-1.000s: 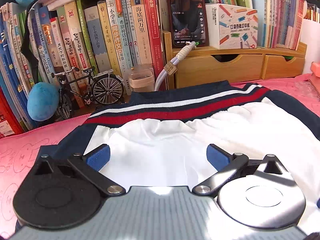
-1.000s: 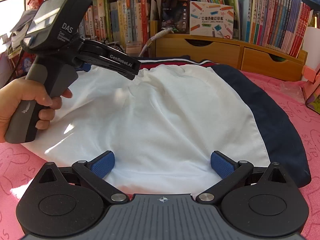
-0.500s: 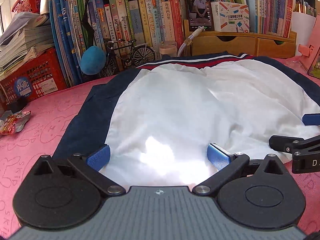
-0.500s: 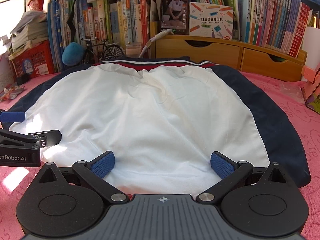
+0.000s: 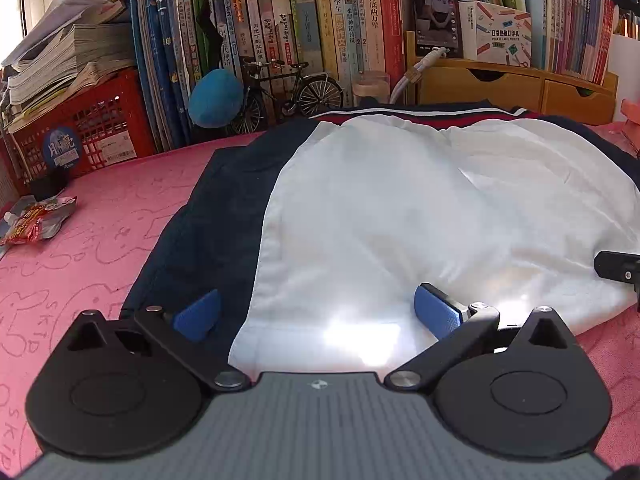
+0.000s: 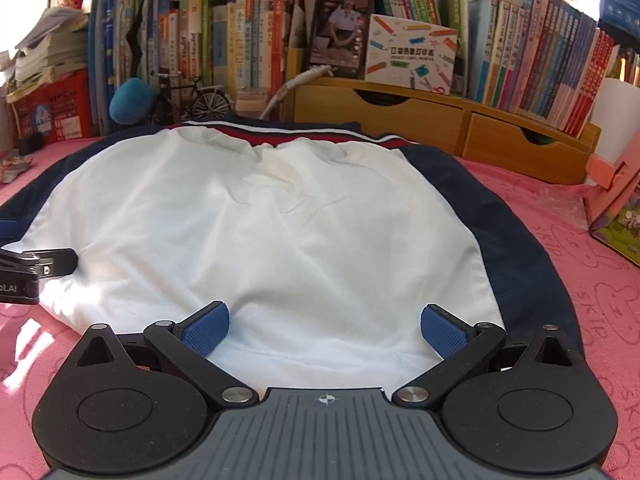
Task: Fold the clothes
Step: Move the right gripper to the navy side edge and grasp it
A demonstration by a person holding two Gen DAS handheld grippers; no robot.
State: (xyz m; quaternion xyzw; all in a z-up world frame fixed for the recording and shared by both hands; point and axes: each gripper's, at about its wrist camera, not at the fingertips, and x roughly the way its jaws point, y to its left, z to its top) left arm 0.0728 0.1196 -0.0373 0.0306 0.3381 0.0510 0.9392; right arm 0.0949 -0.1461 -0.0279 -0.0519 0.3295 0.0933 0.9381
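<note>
Garment point(image 5: 400, 208): white in the middle, dark blue down both sides, red, white and blue striped band at the far end.
Which way: striped band point(image 6: 288, 134) toward the books, plain white edge toward the cameras; cannot tell whether longer from near to far or from side to side.
How it lies: spread flat on the pink cloth point(image 5: 80, 248), a few soft wrinkles in the white part.
Where: in the middle of the pink cloth, far end close to the wooden drawers point(image 6: 420, 120) and the toy bicycle point(image 5: 288, 92).
Left gripper point(image 5: 316, 314): low over the near left corner, pointing toward the books, level with the cloth.
Left fingers point(image 5: 198, 314): spread wide apart, nothing between them; one blue pad over the dark blue side strip, the other over the white part.
Right gripper point(image 6: 324, 330): low over the near right part, also pointing toward the books.
Right fingers point(image 6: 206, 328): spread wide apart, nothing pinched; both blue pads over the white cloth near its plain edge.
Garment and fingers: near edge lying just under and between both pairs of pads; cannot tell if the pads touch the cloth.
Side by side: each gripper's black tip peeking in at the edge of the other one's view.
Also there: red crate point(image 5: 80, 132) and a snack pouch point(image 5: 36, 220) off to the left.
</note>
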